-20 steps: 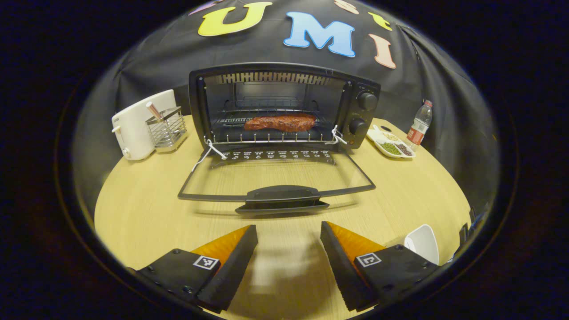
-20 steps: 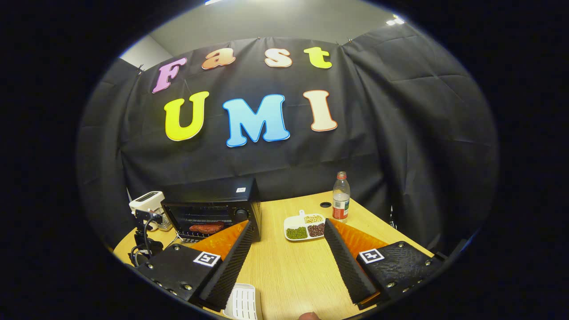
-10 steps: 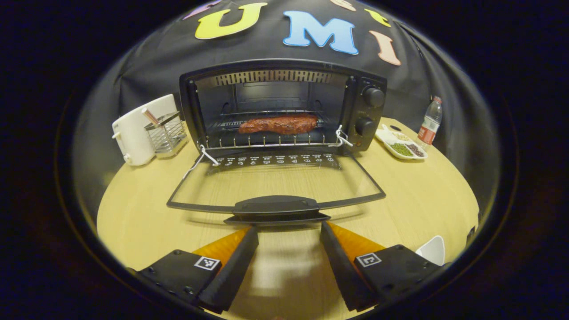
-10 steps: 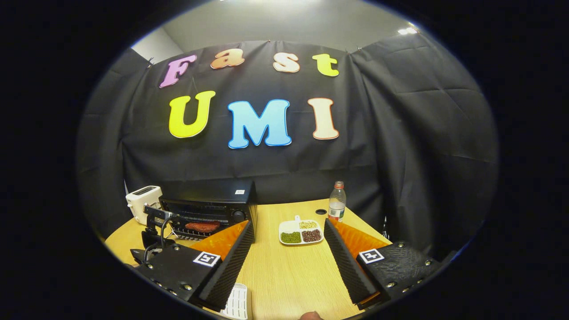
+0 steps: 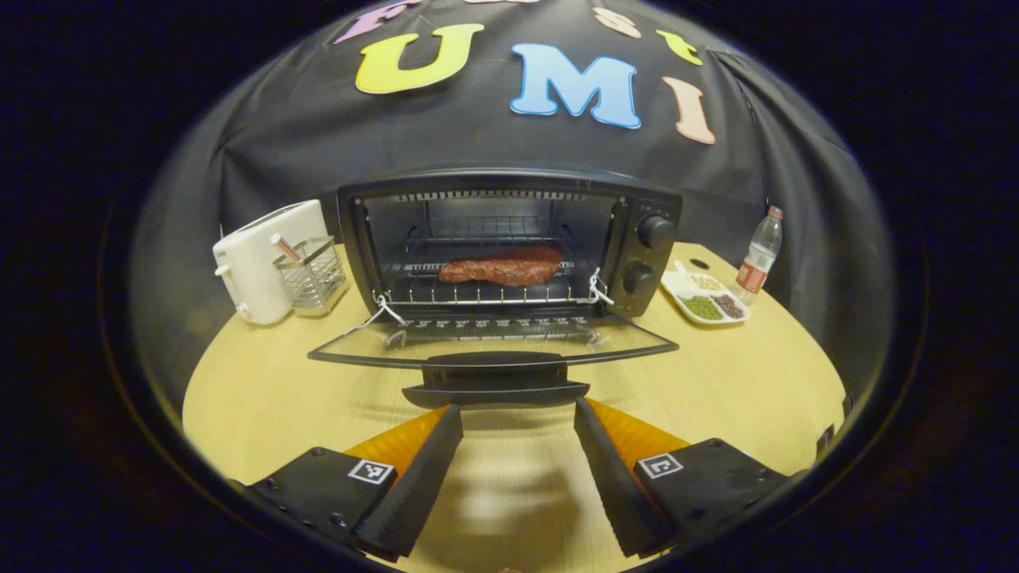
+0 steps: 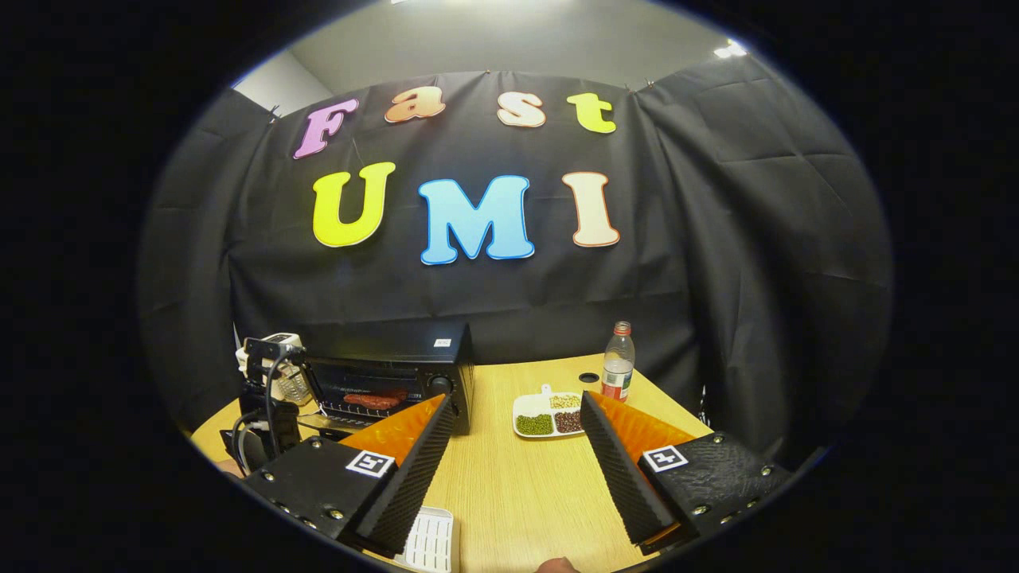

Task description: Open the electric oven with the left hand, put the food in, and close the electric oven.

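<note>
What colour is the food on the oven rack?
Reddish-brown: the food shows best in the left gripper view.

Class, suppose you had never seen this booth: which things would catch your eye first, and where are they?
The black oven at the back of the round wooden table, its glass door folded down, with reddish-brown meat on the rack inside. Just in front of the door's handle, the left gripper is open.

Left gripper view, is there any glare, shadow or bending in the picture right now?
Left gripper view: soft glare and shadow on the table between the open fingers; fisheye curves the table edge. Right gripper view: the bottle leans from distortion.
</note>
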Demonstrator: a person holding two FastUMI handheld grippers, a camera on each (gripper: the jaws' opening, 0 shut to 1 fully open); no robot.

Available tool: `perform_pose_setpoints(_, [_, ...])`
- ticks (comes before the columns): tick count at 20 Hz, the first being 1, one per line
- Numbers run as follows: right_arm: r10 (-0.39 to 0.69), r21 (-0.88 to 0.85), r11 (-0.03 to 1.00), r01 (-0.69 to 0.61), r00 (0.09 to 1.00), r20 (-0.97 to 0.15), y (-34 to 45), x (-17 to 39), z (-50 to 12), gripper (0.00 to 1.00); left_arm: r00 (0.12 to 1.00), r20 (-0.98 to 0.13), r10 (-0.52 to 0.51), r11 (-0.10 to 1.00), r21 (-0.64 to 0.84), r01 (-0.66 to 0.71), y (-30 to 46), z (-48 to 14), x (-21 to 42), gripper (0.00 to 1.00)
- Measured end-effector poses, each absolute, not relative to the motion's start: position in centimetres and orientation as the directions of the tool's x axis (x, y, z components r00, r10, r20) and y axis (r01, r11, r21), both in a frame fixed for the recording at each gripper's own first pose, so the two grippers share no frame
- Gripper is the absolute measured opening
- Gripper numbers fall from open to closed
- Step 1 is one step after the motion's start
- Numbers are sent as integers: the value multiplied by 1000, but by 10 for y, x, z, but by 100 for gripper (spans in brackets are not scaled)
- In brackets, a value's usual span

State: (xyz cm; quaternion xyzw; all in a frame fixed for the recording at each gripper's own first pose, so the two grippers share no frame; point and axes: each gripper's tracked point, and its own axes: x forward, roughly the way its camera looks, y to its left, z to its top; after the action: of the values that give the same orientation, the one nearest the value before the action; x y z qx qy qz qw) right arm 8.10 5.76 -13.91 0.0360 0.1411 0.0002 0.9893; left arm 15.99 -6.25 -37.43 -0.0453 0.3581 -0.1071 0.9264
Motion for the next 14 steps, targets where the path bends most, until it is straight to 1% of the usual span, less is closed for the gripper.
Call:
perform_pose_setpoints(1, [9, 71, 997, 11, 960, -280, 58, 82, -140, 97, 723, -649, -234, 972, -167, 165, -62, -370, 163, 95])
perform_pose_setpoints(3, [7, 69, 998, 13, 960, -281, 57, 86, -142, 97, 735, -635, -238, 971, -172, 166, -62, -361, 169, 95])
perform_pose_setpoints(4, [7, 70, 997, 13, 960, -281, 58, 87, -142, 98, 743, -626, -237, 971, -169, 168, -62, -356, 171, 100])
perform_pose_setpoints(5, [6, 69, 997, 15, 960, -281, 58, 87, -142, 97, 750, -618, -236, 972, -163, 171, -61, -349, 176, 100])
perform_pose_setpoints(6, [3, 68, 998, 17, 959, -282, 58, 88, -142, 97, 760, -606, -234, 972, -158, 174, -60, -343, 180, 95])
perform_pose_setpoints(7, [-2, 66, 998, 22, 959, -284, 56, 89, -144, 97, 772, -591, -234, 972, -155, 176, -61, -336, 187, 96])
perform_pose_setpoints(8, [-8, 67, 997, 28, 959, -285, 55, 91, -144, 98, 782, -577, -235, 972, -154, 178, -60, -329, 194, 100])
perform_pose_setpoints(9, [-12, 70, 997, 33, 959, -284, 55, 92, -144, 98, 791, -565, -236, 972, -155, 179, -60, -322, 201, 95])
perform_pose_setpoints(10, [-19, 73, 996, 42, 959, -283, 54, 93, -143, 97, 802, -548, -237, 971, -156, 180, -59, -316, 211, 100])
perform_pose_setpoints(11, [-24, 78, 996, 48, 958, -284, 53, 95, -145, 98, 819, -521, -240, 970, -151, 188, -59, -309, 222, 95])
perform_pose_setpoints(13, [-35, 82, 995, 62, 956, -290, 51, 97, -147, 97, 836, -491, -245, 969, -125, 211, -59, -304, 242, 95])
perform_pose_setpoints(14, [-42, 80, 994, 68, 956, -290, 50, 96, -147, 98, 844, -476, -246, 969, -123, 214, -60, -301, 250, 90])
